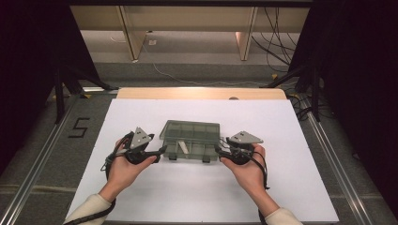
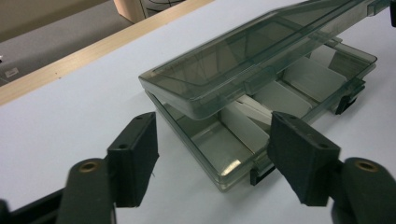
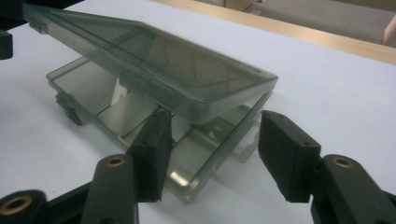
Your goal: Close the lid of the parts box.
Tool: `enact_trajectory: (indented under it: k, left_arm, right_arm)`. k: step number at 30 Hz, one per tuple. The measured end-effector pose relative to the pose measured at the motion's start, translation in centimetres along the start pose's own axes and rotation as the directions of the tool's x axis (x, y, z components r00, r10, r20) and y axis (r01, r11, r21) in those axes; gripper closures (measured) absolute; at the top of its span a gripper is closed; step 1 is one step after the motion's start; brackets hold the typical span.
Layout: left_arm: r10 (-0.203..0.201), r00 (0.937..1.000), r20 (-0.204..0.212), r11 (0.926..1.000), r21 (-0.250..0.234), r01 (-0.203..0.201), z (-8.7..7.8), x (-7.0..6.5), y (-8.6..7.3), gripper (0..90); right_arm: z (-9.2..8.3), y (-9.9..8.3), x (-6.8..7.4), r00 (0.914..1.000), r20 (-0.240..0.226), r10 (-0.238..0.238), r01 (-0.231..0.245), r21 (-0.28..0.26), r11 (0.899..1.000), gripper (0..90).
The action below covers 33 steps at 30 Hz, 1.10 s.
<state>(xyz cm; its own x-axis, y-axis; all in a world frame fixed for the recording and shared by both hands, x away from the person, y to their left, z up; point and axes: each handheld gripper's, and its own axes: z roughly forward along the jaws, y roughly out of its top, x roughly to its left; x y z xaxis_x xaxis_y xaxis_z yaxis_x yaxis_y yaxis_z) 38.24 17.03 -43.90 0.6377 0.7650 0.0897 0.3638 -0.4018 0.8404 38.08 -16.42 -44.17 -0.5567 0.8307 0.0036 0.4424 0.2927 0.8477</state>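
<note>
My left claw (image 1: 162,151) and right claw (image 1: 218,151) both stand apart, gripping nothing, at either end of the smoky transparent plastic compartment box (image 1: 190,138). It rests mid-bench on the white sheet (image 1: 141,197), its hinged lid (image 2: 243,51) propped partly raised above the divided tray (image 3: 140,112).

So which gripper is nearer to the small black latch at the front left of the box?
Left. The left gripper sits at the box's left end beside that latch; the right gripper is at the opposite end.
</note>
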Motion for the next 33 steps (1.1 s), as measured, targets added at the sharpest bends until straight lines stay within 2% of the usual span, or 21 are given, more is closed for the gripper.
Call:
enact_trajectory:
  k: [3,4,6,7,8,12,15,18,20,23,26,28,29,30,32,33]
  left_arm:
    - [0.008,1.0,0.003,0.9997,0.021,-0.008,-0.1,0.0,-0.1,30.2]
    - [0.007,1.0,0.001,0.9997,0.024,-0.007,-0.2,-0.1,-0.1,29.8]
    - [0.005,1.0,-0.004,0.9997,0.022,-0.005,-0.3,-0.2,-0.1,29.3]
    - [0.016,0.9998,0.006,0.9996,0.025,-0.016,-0.4,-0.1,-0.1,29.1]
    - [0.005,1.0,0.001,0.9998,0.018,-0.005,-0.5,-0.2,-0.1,29.1]
    - [0.006,0.9999,0.01,0.9999,0.013,-0.006,-0.8,-0.2,0.0,29.7]
    - [-0.01,0.9999,0.004,0.9998,-0.014,0.01,-0.9,-0.2,0.2,34.2]
    - [-0.009,0.9999,0.01,0.9993,-0.035,0.01,-1.2,-0.2,0.3,42.1]
    - [-0.001,0.9998,0.018,0.9993,-0.039,0.002,-1.3,-0.2,0.3,47.5]
    - [0.001,1.0,0.009,0.9988,-0.049,0.0,-1.5,-0.3,0.4,58.9]
    - [-0.023,0.9997,0.006,0.999,-0.037,0.023,-1.5,-0.3,0.7,72.7]
    - [-0.039,0.9992,0.01,0.9988,-0.028,0.039,-1.4,-0.4,0.8,80.0]
    - [-0.047,0.9988,0.01,0.9987,-0.016,0.047,-1.2,-0.5,0.9,83.1]
    - [-0.036,0.9993,0.007,0.9993,0.0,0.036,-1.2,-0.4,1.0,86.3]
    - [-0.063,0.9978,0.019,0.998,-0.006,0.063,-0.9,-0.7,1.3,89.5]
    - [-0.049,0.9984,0.029,0.9988,0.007,0.048,-0.9,-0.6,1.4,89.6]
  right_arm:
    - [0.0,-0.2,0.1,0.9996,-0.028,0.011,-0.011,0.006,1.0,44.3]
    - [-0.1,-0.2,0.0,0.9998,-0.018,-0.001,0.001,0.004,1.0,44.3]
    - [-0.3,-0.2,0.0,0.9997,-0.025,-0.001,0.001,0.007,1.0,44.4]
    - [-0.3,-0.2,0.1,0.9994,-0.034,0.004,-0.004,0.011,1.0,44.6]
    - [-0.4,-0.2,0.1,0.9991,-0.041,0.011,-0.01,0.007,1.0,44.7]
    - [-0.5,-0.2,0.1,0.9994,-0.034,0.002,-0.003,-0.009,1.0,47.1]
    - [-0.6,-0.1,0.1,0.9996,-0.028,-0.005,0.004,-0.024,1.0,50.3]
    - [-0.7,0.0,0.2,0.9995,-0.029,-0.011,0.011,-0.025,1.0,54.5]
    - [-0.7,0.1,0.3,0.9985,-0.054,-0.011,0.009,-0.035,0.999,58.5]
    - [-0.9,0.2,0.4,0.9985,-0.048,-0.025,0.023,-0.04,0.999,64.8]
    - [-0.9,0.4,0.5,0.998,-0.05,-0.037,0.034,-0.066,0.997,74.2]
    - [-0.9,0.5,0.6,0.9974,-0.05,-0.052,0.049,-0.045,0.998,80.5]
    - [-0.9,0.6,0.7,0.9976,-0.053,-0.045,0.043,-0.045,0.998,82.8]
    - [-0.8,0.7,0.8,0.9973,-0.052,-0.053,0.051,-0.043,0.998,85.1]
    - [-0.6,0.8,1.1,0.9965,-0.059,-0.059,0.057,-0.041,0.998,88.3]
    - [-0.5,0.9,1.2,0.9959,-0.064,-0.064,0.061,-0.038,0.997,89.6]
